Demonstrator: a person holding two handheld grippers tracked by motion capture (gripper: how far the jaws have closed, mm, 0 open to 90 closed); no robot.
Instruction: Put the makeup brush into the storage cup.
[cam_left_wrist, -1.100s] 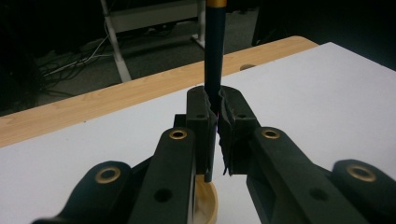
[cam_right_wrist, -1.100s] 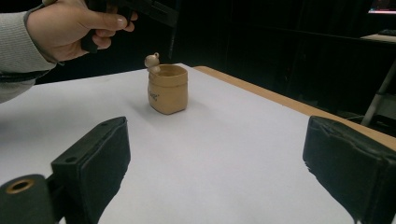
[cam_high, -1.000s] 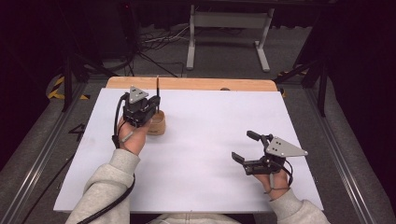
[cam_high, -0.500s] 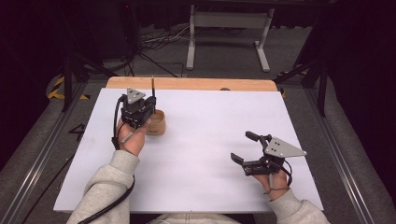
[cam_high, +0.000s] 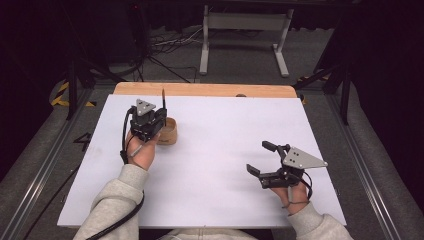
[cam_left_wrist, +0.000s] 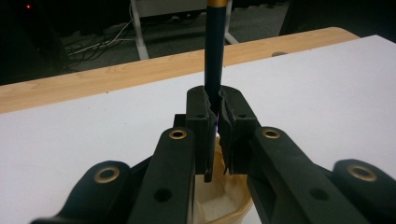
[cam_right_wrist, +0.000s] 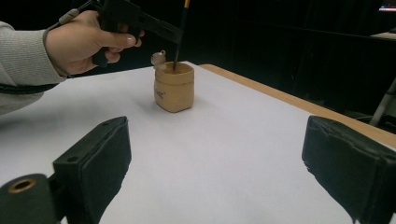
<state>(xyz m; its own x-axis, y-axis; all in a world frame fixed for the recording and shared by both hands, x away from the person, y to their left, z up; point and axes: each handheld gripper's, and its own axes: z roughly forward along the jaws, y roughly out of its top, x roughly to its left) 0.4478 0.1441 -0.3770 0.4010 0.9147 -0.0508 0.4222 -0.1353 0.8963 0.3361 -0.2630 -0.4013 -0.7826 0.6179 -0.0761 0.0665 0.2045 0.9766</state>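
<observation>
1. Nearest the person, the right gripper (cam_high: 260, 160) sits low over the white table (cam_high: 225, 150), jaws wide apart, nothing between them.
2. Seen in the right gripper view, its two black pads (cam_right_wrist: 100, 154) frame bare table, with the cup (cam_right_wrist: 174, 87) well apart beyond them.
3. Across on the left, the left gripper (cam_high: 161, 116) is clamped on a dark pencil (cam_high: 163, 100), which stands upright.
4. In the left gripper view the pencil (cam_left_wrist: 215, 51) rises straight between the closed jaws, and a gold band shows near its top.
5. The pencil's lower end dips into the tan cup (cam_high: 168, 131), which stands on the table just beside the left hand (cam_high: 142, 152).
6. A small figure (cam_right_wrist: 159, 59) perches on the cup's rim.
7. Farthest off, the table's wooden edge (cam_high: 200, 90) runs along the back.
</observation>
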